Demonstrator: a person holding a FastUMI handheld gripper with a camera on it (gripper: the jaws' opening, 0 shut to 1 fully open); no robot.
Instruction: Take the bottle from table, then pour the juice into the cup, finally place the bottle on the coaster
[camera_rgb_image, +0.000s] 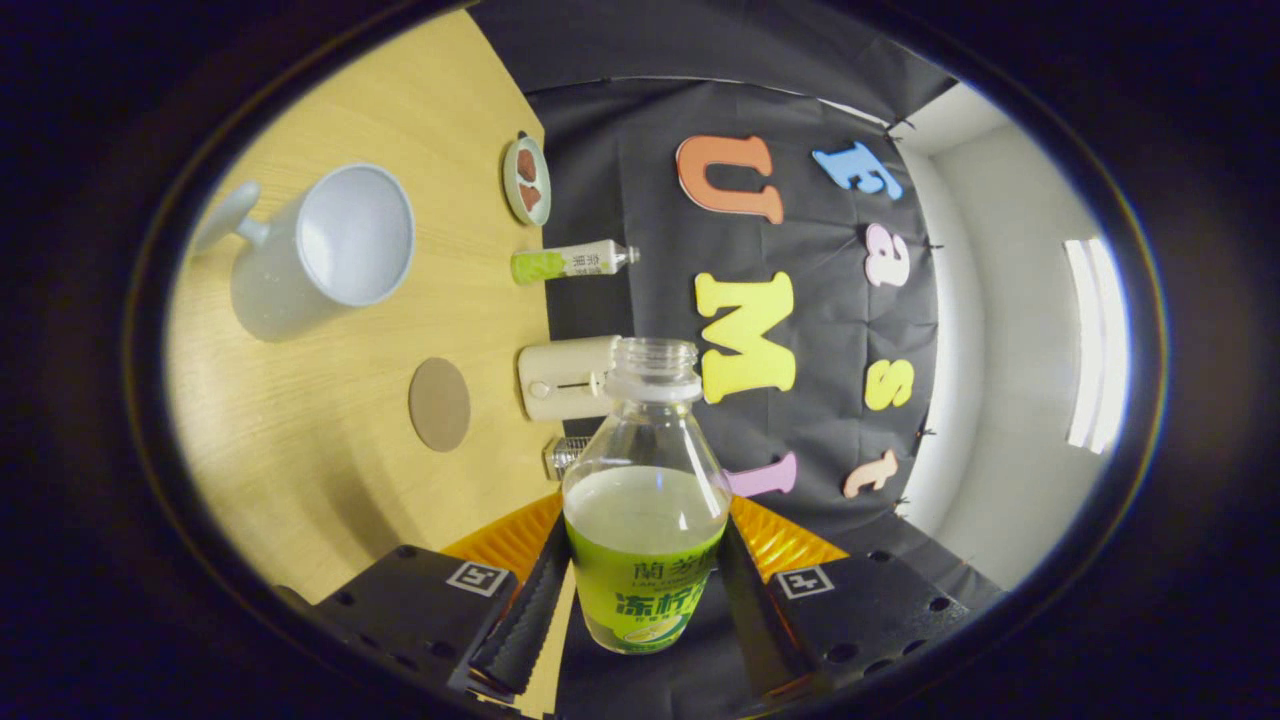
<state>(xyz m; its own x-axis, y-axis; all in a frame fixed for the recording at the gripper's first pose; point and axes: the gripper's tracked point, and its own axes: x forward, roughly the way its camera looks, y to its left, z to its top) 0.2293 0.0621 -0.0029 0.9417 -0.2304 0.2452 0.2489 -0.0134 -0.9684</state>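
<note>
Clear plastic bottle (645, 520), uncapped, green-labelled and part full of pale juice, sits pinched between both fingers of the gripper (640, 600). Beyond them, at ten o'clock, a round brown coaster (439, 404) lies on the light wooden table (300, 450); farther at ten o'clock stands a white handled cup (330, 245).

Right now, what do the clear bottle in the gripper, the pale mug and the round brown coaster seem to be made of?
Clear green-labelled bottle, clamped between both fingers: probably thin glossy plastic, see-through with glints. Pale mug: likely ceramic or hard plastic, smooth, opaque. Round brown coaster: flat, matte, perhaps cork or card.
</note>
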